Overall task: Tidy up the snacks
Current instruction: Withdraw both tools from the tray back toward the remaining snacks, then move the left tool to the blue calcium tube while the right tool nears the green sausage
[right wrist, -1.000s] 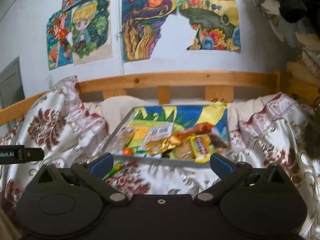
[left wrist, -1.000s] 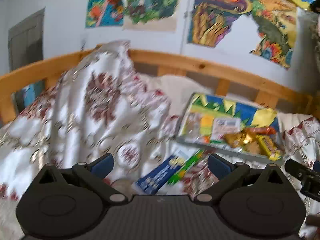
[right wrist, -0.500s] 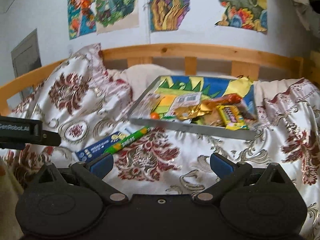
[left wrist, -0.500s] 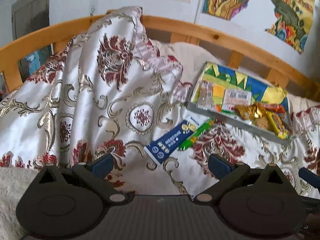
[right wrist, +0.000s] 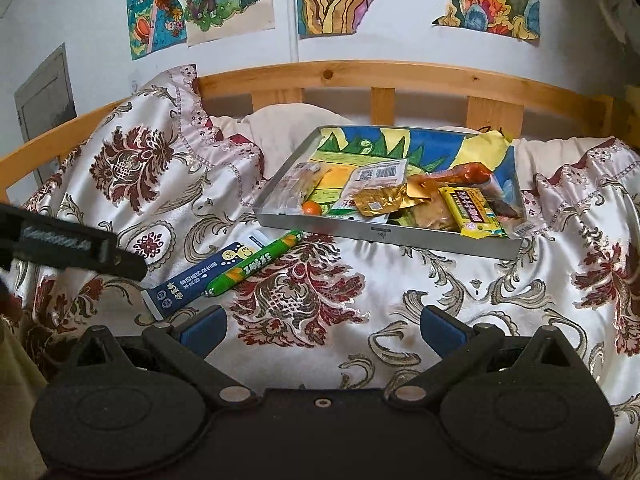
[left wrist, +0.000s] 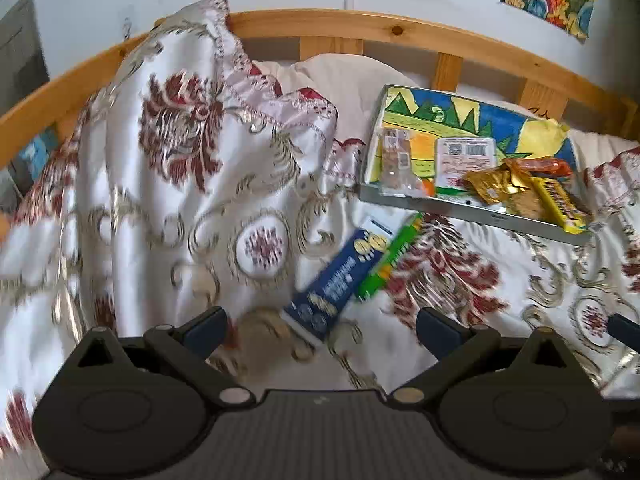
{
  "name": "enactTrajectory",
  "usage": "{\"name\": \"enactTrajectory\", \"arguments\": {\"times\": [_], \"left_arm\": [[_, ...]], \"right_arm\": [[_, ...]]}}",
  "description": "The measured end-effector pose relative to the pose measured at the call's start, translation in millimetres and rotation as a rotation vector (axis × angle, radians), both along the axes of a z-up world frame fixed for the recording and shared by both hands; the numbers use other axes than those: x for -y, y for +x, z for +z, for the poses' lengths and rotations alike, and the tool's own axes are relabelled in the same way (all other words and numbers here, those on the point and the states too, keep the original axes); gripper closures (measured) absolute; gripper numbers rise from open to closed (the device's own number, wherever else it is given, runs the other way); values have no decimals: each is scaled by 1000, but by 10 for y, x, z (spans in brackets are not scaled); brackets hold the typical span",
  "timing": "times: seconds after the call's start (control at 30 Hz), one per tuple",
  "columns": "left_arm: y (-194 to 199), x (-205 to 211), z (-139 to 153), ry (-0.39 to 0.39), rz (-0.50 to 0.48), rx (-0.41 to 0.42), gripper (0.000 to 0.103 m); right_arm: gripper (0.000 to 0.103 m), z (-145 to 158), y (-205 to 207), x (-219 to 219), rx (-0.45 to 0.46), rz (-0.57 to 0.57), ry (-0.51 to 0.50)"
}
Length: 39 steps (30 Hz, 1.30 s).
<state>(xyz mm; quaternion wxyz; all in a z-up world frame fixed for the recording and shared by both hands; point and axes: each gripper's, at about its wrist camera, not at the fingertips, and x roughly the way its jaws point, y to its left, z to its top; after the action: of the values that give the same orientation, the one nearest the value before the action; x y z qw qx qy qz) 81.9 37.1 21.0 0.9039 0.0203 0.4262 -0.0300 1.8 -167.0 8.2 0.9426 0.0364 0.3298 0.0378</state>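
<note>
— What colours has the bedspread (right wrist: 320, 292)?
— It is shiny white with dark red flower medallions and grey-gold scrolls.
— And the tray (right wrist: 384, 234)?
— Grey metal outside; inside a drawing in blue, green and yellow.
— The snacks at 7 o'clock of the tray?
— A dark blue packet (right wrist: 200, 276) with white letters and yellow faces, and a green stick (right wrist: 256, 262) with yellow print.
— In the tray?
— A gold wrapper (right wrist: 380, 202) and a yellow bar (right wrist: 472, 212).
</note>
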Motion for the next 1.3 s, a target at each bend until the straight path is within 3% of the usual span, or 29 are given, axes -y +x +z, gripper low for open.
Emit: {"name": "enactTrajectory", "arguments": {"times": [0.2,0.43,0.63,0.97,1.17,1.3], "left_arm": [[595,58,25,106,-22,7,1],[990,69,-139,171,-135,-19,1],[1187,-75,-250,289,-92,-9,1],[1366,-298,-451,201,-63,-69,1],[1468,-321,-605,176,-51,-116,1],[1445,-303,-601,191,-62,-107,1]], "right_arm": [[1,-53,200,-44,-49,-26,4],[1,-208,666,-190,-129,-78,37],[1,-371,1141,-533,-193,-99,68],[1,-753,1644,-1134,-267,-133,-80],[1,-799,1636,-1164,-217,-129,-164],[1,-821,1566,-1060,-236,-118,-243]]}}
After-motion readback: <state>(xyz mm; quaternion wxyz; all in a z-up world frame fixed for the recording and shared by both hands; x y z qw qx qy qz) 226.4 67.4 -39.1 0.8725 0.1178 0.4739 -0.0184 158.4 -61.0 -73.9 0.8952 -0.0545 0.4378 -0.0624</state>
